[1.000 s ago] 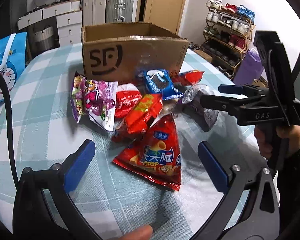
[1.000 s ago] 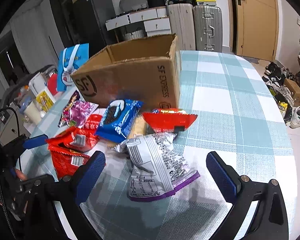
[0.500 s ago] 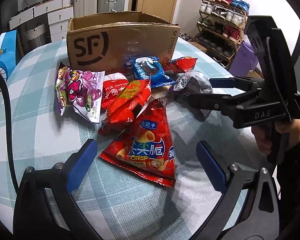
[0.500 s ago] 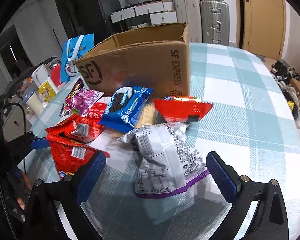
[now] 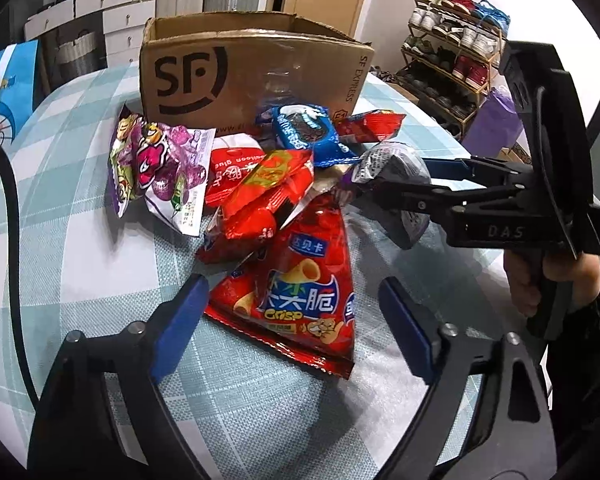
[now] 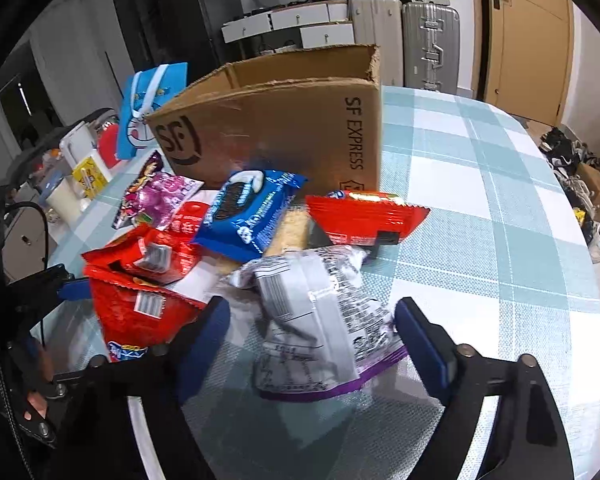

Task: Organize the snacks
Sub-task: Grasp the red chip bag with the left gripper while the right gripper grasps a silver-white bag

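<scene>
Both tongs are closing, the left tongs [image 5: 288, 312] astride the red crisp bag [image 5: 296, 292], the right tongs [image 6: 312, 336] astride the silver bag [image 6: 320, 320], neither yet pinched; each should bite its bag's middle before lifting towards the box [image 6: 284, 128].

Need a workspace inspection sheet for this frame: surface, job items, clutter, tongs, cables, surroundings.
Surface: table under a teal-and-white check cloth.
Job's things: open SF box; in front of it a heap of snack packs, among them a red crisp bag, silver bag, blue cookie pack, purple candy bag.
Clutter: blue cartoon bag and small containers at the table edge.
Tongs: left tongs closing around the crisp bag, pads not yet on it; right tongs closing around the silver bag, contact unclear.
Cables: black cable by the left tongs.
Surroundings: suitcases, drawers, door, shoe rack.
</scene>
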`<act>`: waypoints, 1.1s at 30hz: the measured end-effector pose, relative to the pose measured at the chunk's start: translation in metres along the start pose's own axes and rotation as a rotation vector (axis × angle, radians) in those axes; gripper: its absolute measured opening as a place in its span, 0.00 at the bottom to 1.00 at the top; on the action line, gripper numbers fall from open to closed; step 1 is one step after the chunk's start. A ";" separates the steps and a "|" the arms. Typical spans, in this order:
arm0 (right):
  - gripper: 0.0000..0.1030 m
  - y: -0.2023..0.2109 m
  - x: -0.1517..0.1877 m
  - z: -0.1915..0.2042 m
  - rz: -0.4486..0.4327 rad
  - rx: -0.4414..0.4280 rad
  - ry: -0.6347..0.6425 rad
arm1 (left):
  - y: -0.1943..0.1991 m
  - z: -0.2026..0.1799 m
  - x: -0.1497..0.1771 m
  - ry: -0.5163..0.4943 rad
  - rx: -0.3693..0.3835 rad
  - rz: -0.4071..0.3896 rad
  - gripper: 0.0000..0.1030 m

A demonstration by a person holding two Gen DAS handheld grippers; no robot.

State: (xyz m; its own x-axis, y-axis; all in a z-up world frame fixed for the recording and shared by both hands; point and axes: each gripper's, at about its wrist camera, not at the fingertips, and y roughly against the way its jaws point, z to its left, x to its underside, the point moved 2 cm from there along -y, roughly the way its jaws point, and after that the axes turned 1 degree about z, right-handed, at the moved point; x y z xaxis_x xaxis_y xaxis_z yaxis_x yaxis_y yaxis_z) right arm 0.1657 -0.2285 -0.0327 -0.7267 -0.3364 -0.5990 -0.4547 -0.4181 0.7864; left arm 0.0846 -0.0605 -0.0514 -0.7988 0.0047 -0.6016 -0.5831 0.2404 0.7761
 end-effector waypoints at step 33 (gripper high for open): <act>0.50 0.005 0.002 0.009 -0.006 -0.053 0.052 | 0.017 -0.004 -0.001 -0.007 0.057 -0.083 0.32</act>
State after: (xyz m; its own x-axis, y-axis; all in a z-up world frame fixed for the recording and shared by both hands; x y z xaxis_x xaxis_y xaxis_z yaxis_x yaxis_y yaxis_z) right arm 0.1570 -0.2241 -0.0285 -0.6953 -0.3769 -0.6120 -0.4300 -0.4642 0.7743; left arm 0.0751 -0.0604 -0.0369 -0.7471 -0.0104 -0.6646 -0.6373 0.2954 0.7118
